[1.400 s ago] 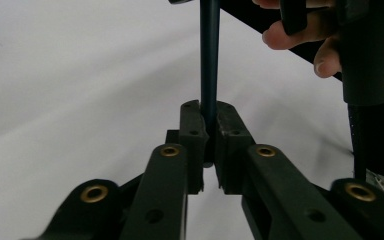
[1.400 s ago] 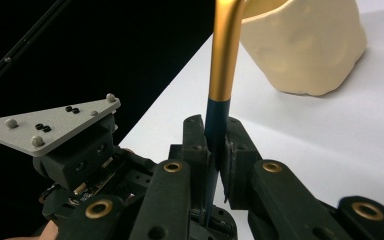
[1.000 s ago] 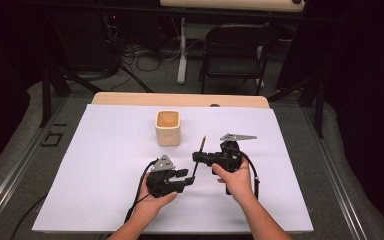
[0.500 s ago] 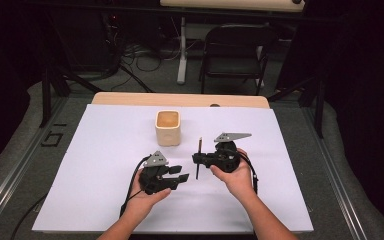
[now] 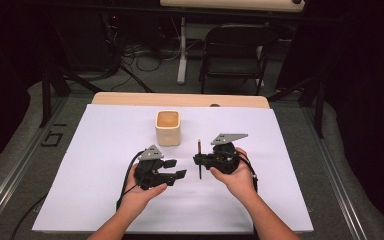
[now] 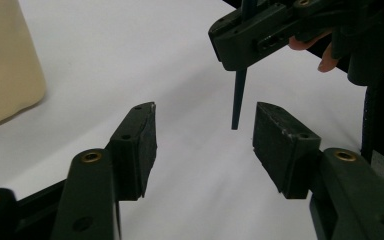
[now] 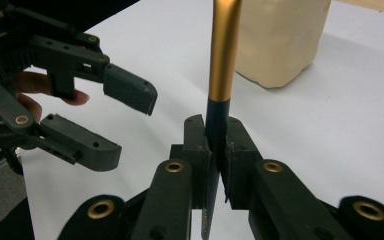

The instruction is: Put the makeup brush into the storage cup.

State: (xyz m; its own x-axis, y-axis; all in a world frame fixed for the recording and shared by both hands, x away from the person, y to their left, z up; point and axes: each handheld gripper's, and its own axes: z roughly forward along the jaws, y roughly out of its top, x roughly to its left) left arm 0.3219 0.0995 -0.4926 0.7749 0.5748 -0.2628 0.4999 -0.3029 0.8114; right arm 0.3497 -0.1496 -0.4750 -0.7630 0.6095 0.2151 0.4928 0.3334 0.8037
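Pen handover beside the cup.
My right gripper pinches it; my left gripper, jaws spread, must next close around its lower end.

Light comes from overhead: the white table sheet is bright and even, w/ surroundings falling off to near black at the left and right edges of the high view. Shadows are soft and short under the hands. High view is a bit soft, low detail. In the left gripper view, the beige cup is blurred. Right gripper view: pen's gold barrel has a mild sheen, bg soft.
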